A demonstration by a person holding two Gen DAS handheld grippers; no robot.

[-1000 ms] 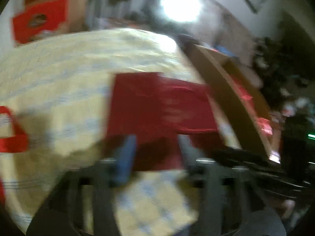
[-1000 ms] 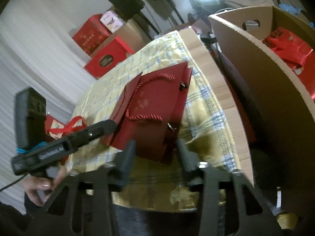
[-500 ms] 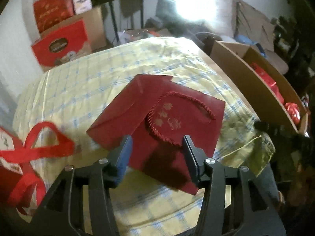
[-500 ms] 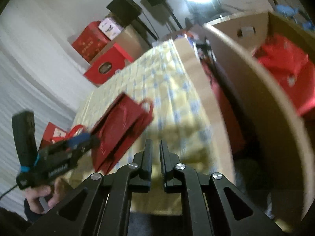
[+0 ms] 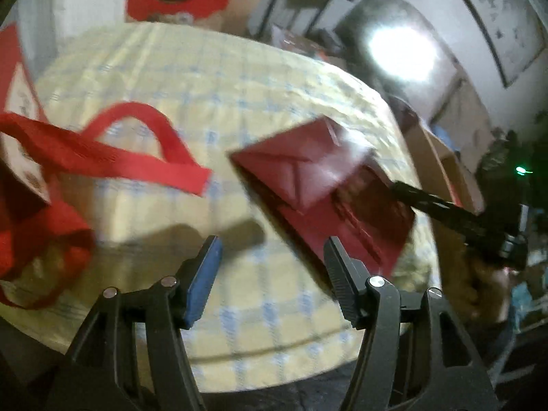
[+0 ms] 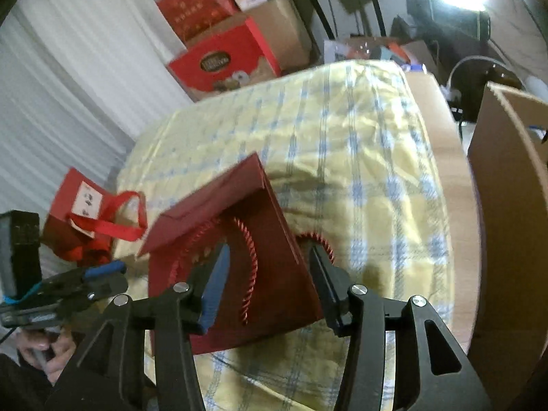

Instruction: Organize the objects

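checked tablecloth [image 6: 359,144] | maroon gift bag [image 6: 239,267]; writing unreadable | left tongs [image 5: 270,267], right tongs [image 6: 267,274] just widened, gripping nothing

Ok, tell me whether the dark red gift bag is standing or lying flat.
Lying flat, partly folded: the dark red gift bag lies on the checked cloth, rope handles sprawled.

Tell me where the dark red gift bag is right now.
The dark red gift bag lies on the yellow checked tablecloth between the right gripper's open jaws; the bright red bag sits to its left.

Each black hand-held gripper, left [image 5: 270,267] and right [image 6: 269,274], has silver screws at the finger joints, one blue pad [image 6: 214,286] and one ribbed black finger [image 5: 342,291].
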